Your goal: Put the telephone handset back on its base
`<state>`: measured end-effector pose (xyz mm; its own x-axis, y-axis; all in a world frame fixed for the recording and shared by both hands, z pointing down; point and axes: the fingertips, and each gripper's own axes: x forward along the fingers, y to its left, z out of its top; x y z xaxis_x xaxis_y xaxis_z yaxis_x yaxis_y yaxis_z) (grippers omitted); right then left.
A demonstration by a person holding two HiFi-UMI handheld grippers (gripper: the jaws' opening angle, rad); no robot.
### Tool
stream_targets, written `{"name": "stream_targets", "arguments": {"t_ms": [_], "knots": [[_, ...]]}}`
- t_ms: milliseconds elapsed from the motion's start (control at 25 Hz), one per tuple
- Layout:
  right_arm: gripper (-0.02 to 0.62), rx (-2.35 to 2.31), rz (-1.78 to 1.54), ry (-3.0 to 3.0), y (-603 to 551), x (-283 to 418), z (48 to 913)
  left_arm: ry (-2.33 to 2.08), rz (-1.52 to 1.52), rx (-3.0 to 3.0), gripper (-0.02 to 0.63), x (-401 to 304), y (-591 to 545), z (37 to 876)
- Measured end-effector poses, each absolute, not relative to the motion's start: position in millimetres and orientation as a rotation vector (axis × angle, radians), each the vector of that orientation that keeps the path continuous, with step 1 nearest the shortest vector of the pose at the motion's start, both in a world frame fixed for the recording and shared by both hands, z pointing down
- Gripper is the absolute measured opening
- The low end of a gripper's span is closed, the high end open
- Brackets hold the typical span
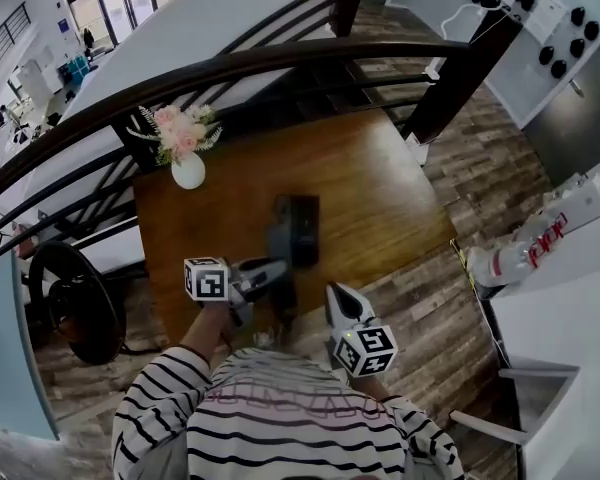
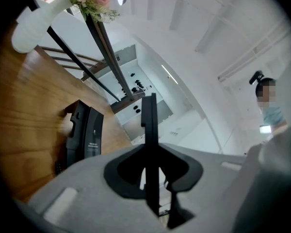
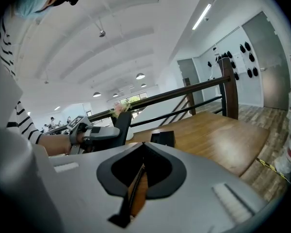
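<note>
Gripping the handset (image 1: 279,236) upright by its base (image 1: 305,230), left claw (image 1: 277,272) half-closed; right claw (image 3: 137,179) shut, empty.

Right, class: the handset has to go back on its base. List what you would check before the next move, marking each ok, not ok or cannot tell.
1. Handset gripped: ok. The left gripper is shut on the handset, which stands upright between its jaws.
2. Base free: ok. The base lies on the table with nothing on it.
3. Handset lined up over the base: not ok. In the left gripper view the base lies off to one side.
4. Right gripper out of the way: ok. It is shut, empty and back from the base.
5. Vase clear: ok. It stands at the table's far corner, apart from the base.
6. Cord free: cannot tell.
</note>
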<state>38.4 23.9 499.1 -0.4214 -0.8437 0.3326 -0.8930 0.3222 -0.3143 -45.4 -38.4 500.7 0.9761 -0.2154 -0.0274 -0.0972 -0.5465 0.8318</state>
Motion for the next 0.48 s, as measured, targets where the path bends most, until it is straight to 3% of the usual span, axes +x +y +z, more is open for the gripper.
{"name": "stream_targets", "arguments": {"t_ms": [480], "knots": [[0.002,1.667,0.734,-2.408,-15,32,514,-0.167,-0.136,2.084,0.077,-45,-81,531]]}}
